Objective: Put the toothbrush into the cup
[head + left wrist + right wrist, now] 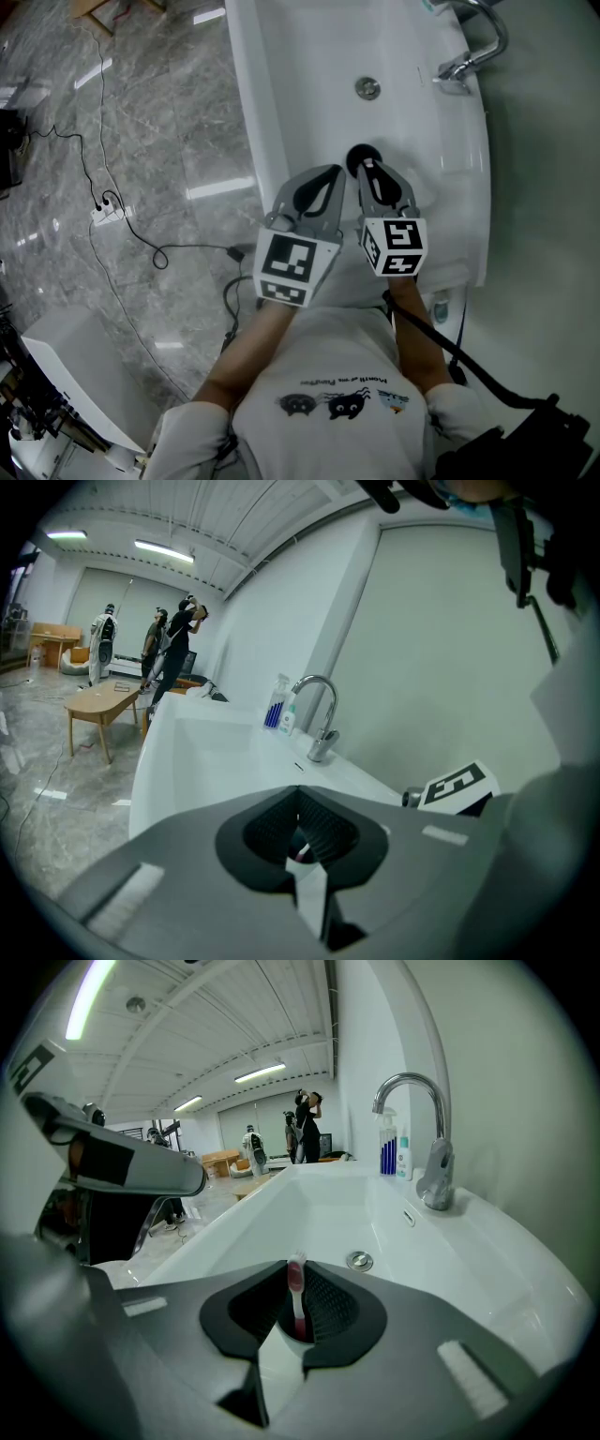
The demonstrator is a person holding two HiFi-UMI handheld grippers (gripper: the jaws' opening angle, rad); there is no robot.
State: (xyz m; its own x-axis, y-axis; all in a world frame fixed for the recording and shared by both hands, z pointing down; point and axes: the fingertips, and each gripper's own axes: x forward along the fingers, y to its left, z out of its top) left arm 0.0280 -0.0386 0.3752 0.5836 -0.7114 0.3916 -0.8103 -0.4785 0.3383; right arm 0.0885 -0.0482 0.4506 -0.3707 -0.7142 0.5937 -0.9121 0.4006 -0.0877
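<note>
A red and white toothbrush (pixel 297 1288) stands upright between the ribbed pads of my right gripper (pixel 298 1321), bristles up, and the jaws are shut on it. In the head view the right gripper (pixel 367 169) hangs over the near end of the white sink (pixel 309 84), with a dark round shape at its tips. My left gripper (pixel 330 178) is close beside it on the left. The jaws of the left gripper (pixel 300 841) are shut, with a small red and white bit showing in the slit. I see no cup that I can be sure of.
A chrome tap (pixel 473 56) stands at the sink's far right rim and a drain plug (pixel 367 88) lies in the basin. Blue and white bottles (pixel 394 1157) stand behind the tap. Cables and a power strip (pixel 111 214) lie on the marble floor to the left. People stand far off.
</note>
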